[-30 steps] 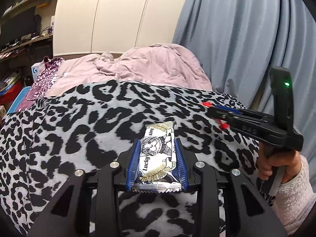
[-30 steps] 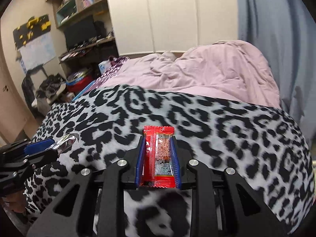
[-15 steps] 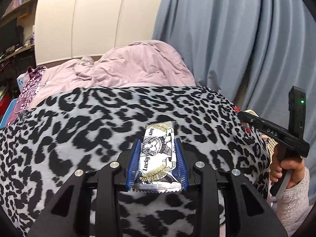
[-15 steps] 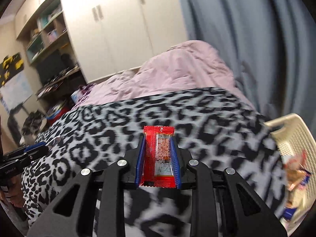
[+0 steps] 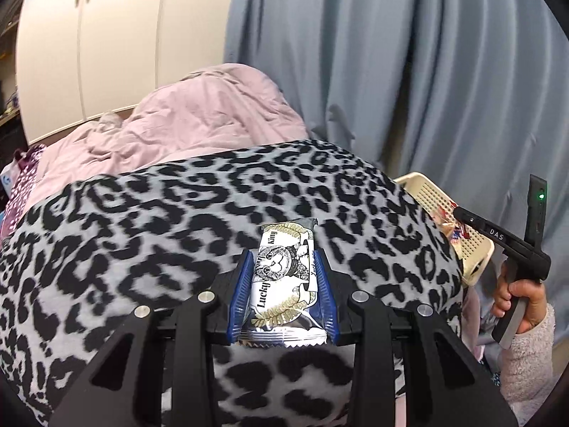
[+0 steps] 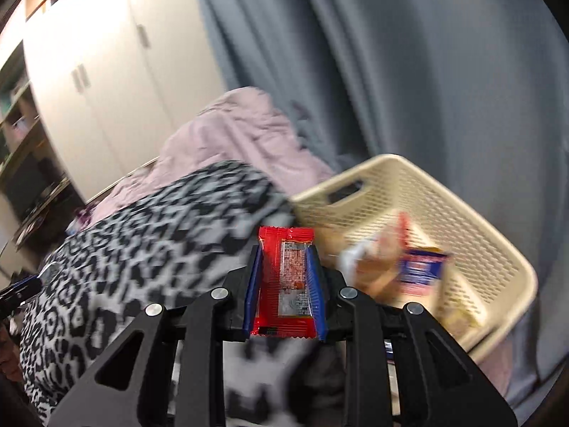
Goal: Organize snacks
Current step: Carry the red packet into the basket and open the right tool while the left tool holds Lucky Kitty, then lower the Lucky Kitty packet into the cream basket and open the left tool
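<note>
Here, two snacks, each pinched in its own gripper above the bed. The silver cat-print snack packet (image 5: 282, 277) sits lengthwise between the blue pads of the left gripper (image 5: 283, 267), jaws pressed against its sides, held over the leopard-print blanket (image 5: 142, 235). The red snack packet (image 6: 287, 281) is clamped the same way in the right gripper (image 6: 286, 274), jaws closed tight on it, at the blanket's edge just beside the cream plastic basket (image 6: 462, 220). Basket holds several wrapped snacks (image 6: 409, 263), blurred; a blue-and-white wrapper shows among them. From the left wrist view, the basket lies at the blanket's right edge, with a hand (image 5: 519, 295) in a fuzzy pale sleeve (image 5: 526, 363) gripping the other tool's handle near it. Behind: rumpled pink duvet (image 5: 199, 121), blue-grey curtain (image 5: 409, 71), white cupboard doors (image 5: 106, 35).
</note>
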`<state>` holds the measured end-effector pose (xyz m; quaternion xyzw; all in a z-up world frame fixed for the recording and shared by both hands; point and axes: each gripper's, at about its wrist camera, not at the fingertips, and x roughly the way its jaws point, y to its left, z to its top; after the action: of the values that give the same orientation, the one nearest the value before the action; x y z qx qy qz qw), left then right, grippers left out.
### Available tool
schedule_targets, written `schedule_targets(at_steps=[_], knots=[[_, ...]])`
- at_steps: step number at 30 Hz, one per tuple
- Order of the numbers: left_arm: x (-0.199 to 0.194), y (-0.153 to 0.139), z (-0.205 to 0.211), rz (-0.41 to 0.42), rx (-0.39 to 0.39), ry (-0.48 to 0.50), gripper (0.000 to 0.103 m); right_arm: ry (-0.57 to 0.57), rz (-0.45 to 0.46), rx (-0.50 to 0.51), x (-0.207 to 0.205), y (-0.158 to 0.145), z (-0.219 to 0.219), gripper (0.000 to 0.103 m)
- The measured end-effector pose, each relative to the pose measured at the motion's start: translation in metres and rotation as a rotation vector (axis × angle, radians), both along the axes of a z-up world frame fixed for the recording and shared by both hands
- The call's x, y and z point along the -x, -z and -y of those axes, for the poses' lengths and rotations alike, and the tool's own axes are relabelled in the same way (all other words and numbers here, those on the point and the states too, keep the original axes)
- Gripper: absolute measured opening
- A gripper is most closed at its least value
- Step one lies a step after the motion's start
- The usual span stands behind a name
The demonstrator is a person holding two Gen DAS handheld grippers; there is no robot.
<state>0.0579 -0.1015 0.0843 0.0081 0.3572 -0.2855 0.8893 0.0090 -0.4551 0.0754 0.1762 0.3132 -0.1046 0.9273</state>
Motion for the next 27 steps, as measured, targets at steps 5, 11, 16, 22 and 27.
schedule_targets(at_steps=[5, 11, 16, 22, 27], knots=[[0.001, -0.002, 0.031, 0.004, -0.012, 0.057, 0.035, 0.086, -0.011, -0.002, 0.023, 0.009, 0.033, 0.025], [0.007, -0.006, 0.064, 0.013, -0.026, 0.121, 0.035, 0.151, -0.019, -0.010, 0.039, 0.019, 0.058, 0.025], [0.009, -0.008, 0.084, 0.017, -0.030, 0.163, 0.035, 0.191, -0.029, -0.022, 0.045, 0.028, 0.071, 0.028], [0.014, -0.011, 0.110, 0.021, -0.034, 0.217, 0.035, 0.230, -0.035, -0.049, 0.050, 0.038, 0.084, 0.033], [0.021, -0.015, 0.134, 0.035, -0.037, 0.270, 0.035, 0.240, -0.028, -0.060, 0.059, 0.040, 0.090, 0.033]])
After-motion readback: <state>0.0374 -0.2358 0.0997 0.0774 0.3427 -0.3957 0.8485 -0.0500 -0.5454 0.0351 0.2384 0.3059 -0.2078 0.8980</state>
